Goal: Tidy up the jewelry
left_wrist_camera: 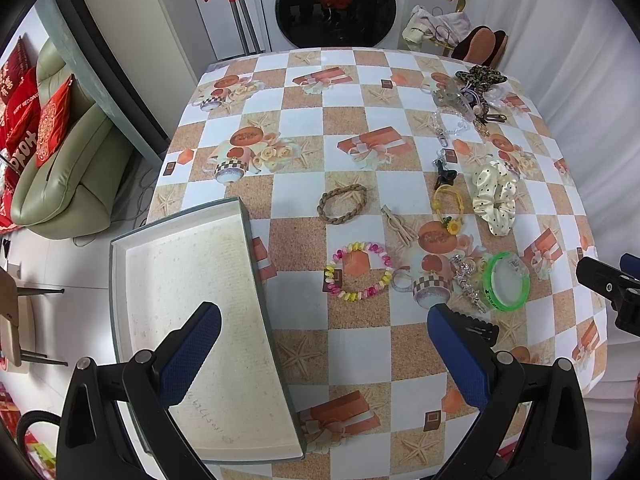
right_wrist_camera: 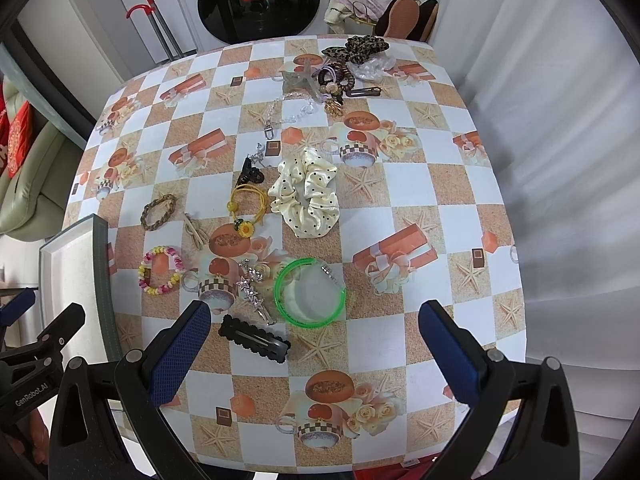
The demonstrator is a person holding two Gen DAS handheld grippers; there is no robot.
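Jewelry lies scattered on a checked tablecloth. A shallow white box lid (left_wrist_camera: pixel 192 280) sits at the table's left edge, empty. My left gripper (left_wrist_camera: pixel 324 344) is open above the near edge, between the box and a pink-yellow bead bracelet (left_wrist_camera: pixel 358 276). A green bangle (right_wrist_camera: pixel 310 292), a silver star clip (right_wrist_camera: pixel 254 290) and a black snap clip (right_wrist_camera: pixel 254 340) lie just ahead of my open right gripper (right_wrist_camera: pixel 316 344). A cream dotted scrunchie (right_wrist_camera: pixel 306 192), a braided brown band (right_wrist_camera: pixel 158 212) and a yellow sunflower tie (right_wrist_camera: pixel 246 208) lie mid-table.
A pile of hair ties, a leopard bow (right_wrist_camera: pixel 356 50) and a clear chain (right_wrist_camera: pixel 288 112) sit at the far right corner. A washing machine (left_wrist_camera: pixel 336 4) stands beyond the table. A green sofa (left_wrist_camera: pixel 60 152) is at left; a white curtain hangs at right.
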